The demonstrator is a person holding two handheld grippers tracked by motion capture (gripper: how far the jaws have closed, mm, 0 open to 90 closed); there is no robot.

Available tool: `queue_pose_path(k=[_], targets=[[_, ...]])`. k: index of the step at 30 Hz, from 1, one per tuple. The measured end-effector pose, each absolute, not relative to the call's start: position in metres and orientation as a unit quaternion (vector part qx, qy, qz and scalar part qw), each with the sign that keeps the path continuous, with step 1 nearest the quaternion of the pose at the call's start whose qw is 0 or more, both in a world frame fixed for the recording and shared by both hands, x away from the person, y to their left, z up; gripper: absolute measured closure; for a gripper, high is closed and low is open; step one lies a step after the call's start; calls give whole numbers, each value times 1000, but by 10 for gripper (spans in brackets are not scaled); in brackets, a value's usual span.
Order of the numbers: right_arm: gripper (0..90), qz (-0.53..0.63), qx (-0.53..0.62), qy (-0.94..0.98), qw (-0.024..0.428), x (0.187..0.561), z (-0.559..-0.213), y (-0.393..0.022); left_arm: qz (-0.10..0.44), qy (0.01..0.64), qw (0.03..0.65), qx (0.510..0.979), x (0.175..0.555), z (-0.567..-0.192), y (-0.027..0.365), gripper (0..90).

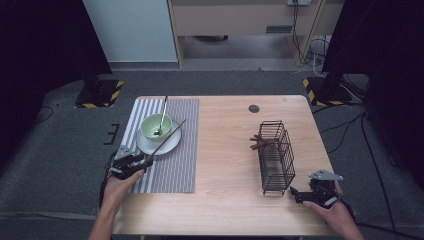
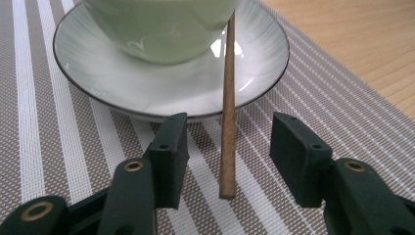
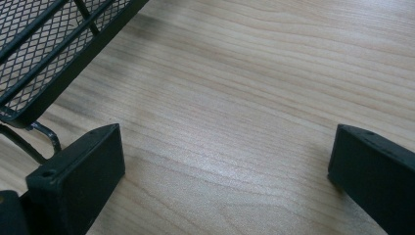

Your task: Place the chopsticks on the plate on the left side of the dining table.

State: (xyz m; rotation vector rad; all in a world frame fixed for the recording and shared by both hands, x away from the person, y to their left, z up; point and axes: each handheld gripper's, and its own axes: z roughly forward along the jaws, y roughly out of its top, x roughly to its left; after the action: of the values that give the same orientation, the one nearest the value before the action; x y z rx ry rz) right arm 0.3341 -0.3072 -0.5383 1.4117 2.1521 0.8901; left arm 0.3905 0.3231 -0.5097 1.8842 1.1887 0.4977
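Left gripper view: chopstick set down between parted tongs

Left gripper view shows us the chopstick (image 2: 227, 112) lying in the gap of our left tongs (image 2: 229, 154), touched by neither pad. These tongs are parted about halfway. Its near end rests on the striped placemat (image 2: 58, 147) just ahead of the tongs, and the shaft runs away from us over the rim of the white saucer (image 2: 244, 73) and leans against the green bowl (image 2: 161, 34) that stands on it. We judge the stick to be placed already, since it lies by its own weight.

From the high view we see the same stick (image 1: 167, 137) slanting from our left tongs (image 1: 145, 162) up across the saucer (image 1: 159, 142). A spoon (image 1: 162, 117) stands in the bowl (image 1: 156, 126), beyond the tongs.

Our right tongs (image 1: 292, 192) rest low on the tabletop (image 1: 225, 165), spread wide with nothing between them, just beside the near end of the black wire basket (image 1: 275, 155). In the right gripper view the basket's mesh (image 3: 49, 49) sits to the left of those tongs (image 3: 227, 161).

More brown sticks (image 1: 261, 144) poke out of the basket's far side. As we read it, one stick is laid at the setting, and fetching another from the basket is what remains.
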Motion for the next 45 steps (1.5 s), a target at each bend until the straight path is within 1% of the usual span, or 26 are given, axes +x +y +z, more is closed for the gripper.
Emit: queue_pose_path(k=[4, 7, 11, 17, 23, 28, 36, 45], targets=[[4, 320, 508, 773, 208, 334, -538, -307, 203, 470, 420, 749, 389, -508, 320, 423], [4, 319, 509, 772, 208, 334, -538, -307, 203, 467, 423, 750, 388, -507, 318, 419], [4, 319, 508, 772, 209, 333, -538, -307, 206, 463, 428, 748, 387, -505, 314, 384], [4, 319, 510, 771, 209, 333, -538, -306, 204, 456, 433, 750, 382, -502, 308, 377], [4, 319, 511, 770, 209, 333, -538, -306, 210, 450, 431, 753, 375, -499, 305, 329], [4, 319, 511, 770, 209, 333, -538, -306, 205, 446, 445, 749, 372, -494, 300, 298], [4, 318, 513, 769, 209, 332, -538, -306, 194, 417, 462, 758, 375, -480, 277, 256], [4, 318, 513, 769, 210, 332, -538, -306, 188, 408, 463, 764, 384, -467, 250, 244]])
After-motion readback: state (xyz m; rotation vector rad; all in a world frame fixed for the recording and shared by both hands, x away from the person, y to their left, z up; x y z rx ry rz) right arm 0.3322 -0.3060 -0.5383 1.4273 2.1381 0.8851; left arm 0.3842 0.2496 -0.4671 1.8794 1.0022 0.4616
